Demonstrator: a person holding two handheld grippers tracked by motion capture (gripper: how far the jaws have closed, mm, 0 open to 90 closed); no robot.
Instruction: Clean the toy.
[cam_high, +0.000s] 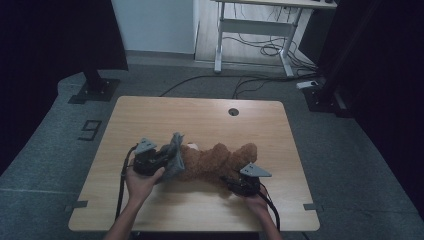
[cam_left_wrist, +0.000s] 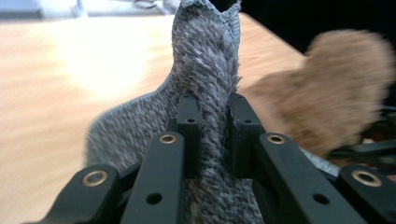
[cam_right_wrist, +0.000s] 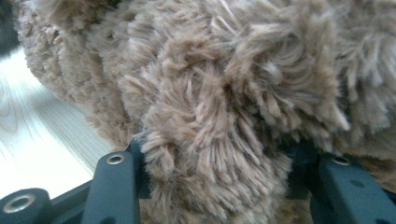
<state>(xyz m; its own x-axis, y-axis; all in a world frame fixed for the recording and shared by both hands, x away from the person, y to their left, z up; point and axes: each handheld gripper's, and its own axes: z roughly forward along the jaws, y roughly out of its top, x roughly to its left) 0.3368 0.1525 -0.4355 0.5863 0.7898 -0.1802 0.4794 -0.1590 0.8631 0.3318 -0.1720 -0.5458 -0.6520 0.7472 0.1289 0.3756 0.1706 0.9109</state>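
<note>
Left gripper (cam_left_wrist: 209, 135) pinches the grey knit garment (cam_left_wrist: 205, 60); right gripper (cam_right_wrist: 215, 186) clamps the brown teddy bear (cam_high: 215, 162) lying between them on the tabletop (cam_high: 200, 117). Judging by the bunched cloth, dressing looks barely begun.

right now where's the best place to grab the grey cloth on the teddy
By the raised fold at its free end, coming in from the table's left side. The grey cloth stands up there in a thin ridge clear of the teddy, narrow enough for the jaws; the left gripper is already shut on it there.
</note>
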